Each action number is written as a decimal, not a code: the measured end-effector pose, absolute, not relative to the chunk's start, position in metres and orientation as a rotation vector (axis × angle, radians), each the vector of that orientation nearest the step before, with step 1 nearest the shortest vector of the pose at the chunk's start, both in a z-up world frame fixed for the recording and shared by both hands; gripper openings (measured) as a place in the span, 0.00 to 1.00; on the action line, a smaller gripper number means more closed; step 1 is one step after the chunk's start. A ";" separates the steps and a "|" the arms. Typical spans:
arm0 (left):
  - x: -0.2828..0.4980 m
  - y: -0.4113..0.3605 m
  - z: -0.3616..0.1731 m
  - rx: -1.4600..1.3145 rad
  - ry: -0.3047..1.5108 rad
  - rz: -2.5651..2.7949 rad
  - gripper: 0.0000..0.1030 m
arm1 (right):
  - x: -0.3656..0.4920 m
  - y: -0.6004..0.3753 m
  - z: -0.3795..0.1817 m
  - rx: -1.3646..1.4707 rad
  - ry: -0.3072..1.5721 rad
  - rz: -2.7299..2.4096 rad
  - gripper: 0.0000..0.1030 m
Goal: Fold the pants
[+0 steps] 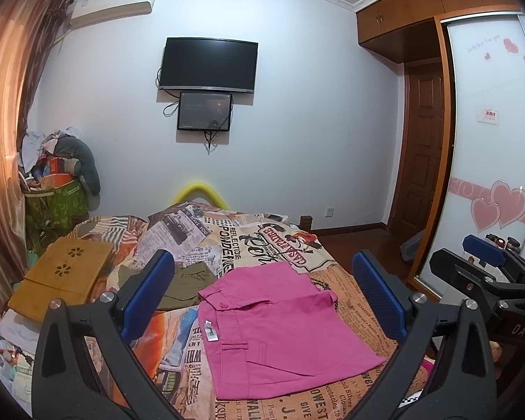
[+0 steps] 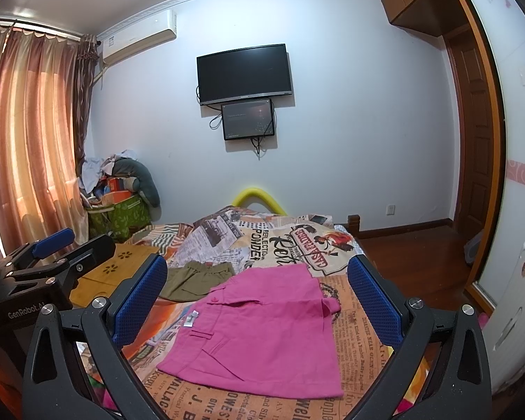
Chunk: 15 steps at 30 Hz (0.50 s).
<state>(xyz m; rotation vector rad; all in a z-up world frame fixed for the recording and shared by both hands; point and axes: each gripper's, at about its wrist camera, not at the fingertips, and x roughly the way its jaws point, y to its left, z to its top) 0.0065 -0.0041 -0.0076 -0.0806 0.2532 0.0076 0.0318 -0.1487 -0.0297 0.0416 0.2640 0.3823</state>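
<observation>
Two blue-padded grippers, left (image 1: 262,290) and right (image 2: 257,297), hover with jaws wide apart and empty over bright pink cotton pants (image 1: 283,329), which lie folded at frame centre on the newsprint-patterned bedspread (image 1: 360,315). Advice: pinch opposite corners, lift evenly, keep edges aligned.

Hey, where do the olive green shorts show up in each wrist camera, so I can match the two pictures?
Left wrist view: olive green shorts lie left of centre, beside the pink pants.
Right wrist view: olive green shorts lie left of centre, beyond the pink pants.
Shared landmark: the wall television.
</observation>
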 end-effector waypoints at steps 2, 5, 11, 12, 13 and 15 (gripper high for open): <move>0.007 -0.004 -0.007 -0.080 0.253 0.006 1.00 | 0.032 -0.149 -0.029 0.042 0.263 0.381 1.00; 0.006 -0.004 -0.007 -0.079 0.252 0.008 1.00 | 0.032 -0.150 -0.028 0.045 0.266 0.381 1.00; 0.008 -0.004 -0.008 -0.076 0.255 0.007 1.00 | 0.034 -0.152 -0.029 0.047 0.269 0.379 1.00; 0.009 -0.004 -0.009 -0.075 0.255 0.009 1.00 | 0.034 -0.153 -0.030 0.048 0.271 0.378 1.00; 0.009 -0.004 -0.008 -0.074 0.254 0.010 1.00 | 0.036 -0.153 -0.031 0.051 0.274 0.376 1.00; 0.012 -0.005 -0.009 -0.066 0.253 0.015 1.00 | 0.039 -0.155 -0.033 0.054 0.283 0.371 1.00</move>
